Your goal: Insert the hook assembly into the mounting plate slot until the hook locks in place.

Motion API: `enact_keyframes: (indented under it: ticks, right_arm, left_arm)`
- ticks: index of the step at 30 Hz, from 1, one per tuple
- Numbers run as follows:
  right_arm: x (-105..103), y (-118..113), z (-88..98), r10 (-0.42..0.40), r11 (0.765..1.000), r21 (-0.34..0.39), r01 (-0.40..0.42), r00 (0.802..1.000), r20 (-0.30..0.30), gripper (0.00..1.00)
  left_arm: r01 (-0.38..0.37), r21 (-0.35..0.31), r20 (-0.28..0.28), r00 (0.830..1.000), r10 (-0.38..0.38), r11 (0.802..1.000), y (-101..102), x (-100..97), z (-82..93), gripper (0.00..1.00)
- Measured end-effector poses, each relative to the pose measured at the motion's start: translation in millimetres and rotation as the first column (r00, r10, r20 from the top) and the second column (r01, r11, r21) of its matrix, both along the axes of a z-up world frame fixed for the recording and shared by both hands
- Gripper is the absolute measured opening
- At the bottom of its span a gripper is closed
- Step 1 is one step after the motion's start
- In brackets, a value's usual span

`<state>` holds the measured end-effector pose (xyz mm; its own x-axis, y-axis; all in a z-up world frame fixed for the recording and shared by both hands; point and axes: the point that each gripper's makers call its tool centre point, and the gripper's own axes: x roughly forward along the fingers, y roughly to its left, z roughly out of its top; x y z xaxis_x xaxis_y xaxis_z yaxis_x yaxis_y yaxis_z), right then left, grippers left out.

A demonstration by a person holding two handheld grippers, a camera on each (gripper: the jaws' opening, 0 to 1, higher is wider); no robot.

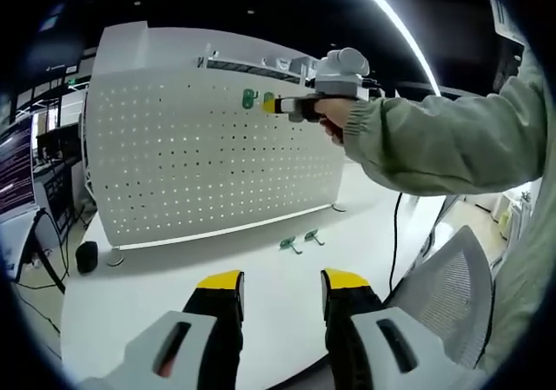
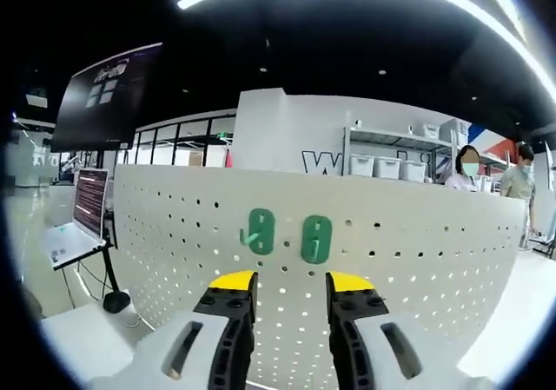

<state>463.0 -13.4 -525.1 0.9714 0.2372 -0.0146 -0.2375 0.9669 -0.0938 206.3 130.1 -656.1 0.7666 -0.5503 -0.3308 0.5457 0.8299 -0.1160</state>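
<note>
A white pegboard point(image 1: 208, 164) stands upright on the white table point(image 1: 130, 303). Two green hook assemblies point(image 1: 250, 99) point(image 1: 268, 100) sit side by side in its upper part. In the right gripper view they point(image 2: 260, 231) point(image 2: 316, 239) show close up on the pegboard point(image 2: 417, 251), just beyond my right gripper point(image 2: 291, 290), which is open and holds nothing. A person's hand holds that right gripper point(image 1: 271, 105) up beside the mounted hooks. Two more green hooks point(image 1: 290, 245) point(image 1: 314, 236) lie on the table in front of the board. My left gripper point(image 1: 282, 286) hovers open over the table's near part.
A black round object point(image 1: 86, 256) sits on the table by the board's left foot. A mesh chair point(image 1: 447, 286) and a cable point(image 1: 395, 234) are at the right. A laptop on a stand point(image 2: 74, 234) is left of the board, with shelves and people point(image 2: 469, 168) behind.
</note>
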Motion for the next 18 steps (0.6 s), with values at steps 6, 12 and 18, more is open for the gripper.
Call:
enact_keyframes:
  ticks: [6,12,18]
  right_arm:
    - [-5,-3,-2.6,0.003,1.000,0.008,-0.003,1.000,-0.009,0.30]
    - [-14,-10,-15.9,0.002,1.000,0.005,-0.002,0.999,-0.032,0.31]
    - [-21,-13,-26.9,0.005,1.000,0.005,-0.004,0.999,-0.052,0.31]
  left_arm:
    - [-0.002,0.003,0.005,1.000,0.002,1.000,-1,-1.6,1.6,0.37]
    - [-0.009,0.005,0.009,1.000,0.009,1.000,-2,-2.6,2.8,0.37]
    - [-0.010,0.012,0.014,1.000,0.010,1.000,-4,-4.3,4.0,0.37]
